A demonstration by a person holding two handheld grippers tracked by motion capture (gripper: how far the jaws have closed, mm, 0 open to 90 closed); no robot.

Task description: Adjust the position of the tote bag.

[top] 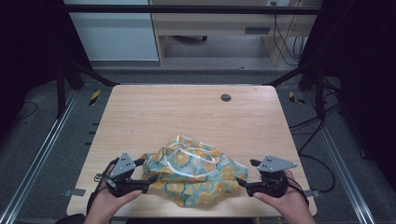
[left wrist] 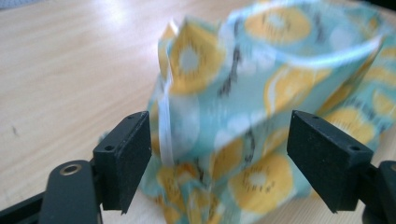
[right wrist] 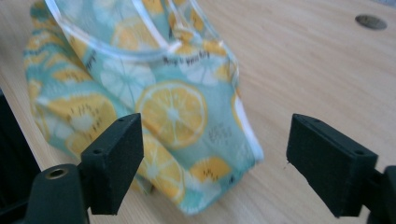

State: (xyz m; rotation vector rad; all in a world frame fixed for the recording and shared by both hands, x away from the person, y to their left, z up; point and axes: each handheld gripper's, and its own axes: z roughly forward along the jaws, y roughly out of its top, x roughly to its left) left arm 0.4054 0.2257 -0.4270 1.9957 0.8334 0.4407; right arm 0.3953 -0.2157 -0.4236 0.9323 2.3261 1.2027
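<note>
Left gripper (top: 145,170) at seven o'clock on the tabletop (top: 154,109), jaws spread, hard by the left edge of the cloth (top: 194,170) with nothing pinched. Lemon-print cloth lying crumpled at six o'clock, near the front edge, a white-trimmed fold standing up in the left gripper view. Right gripper (top: 248,171) at five o'clock, jaws spread, just beside the cloth's right edge. Best to pick one clear hem corner per side before pinching, not a bunched layer. Round dark grommet (top: 226,97) at twelve o'clock, well apart; nothing in the way
</note>
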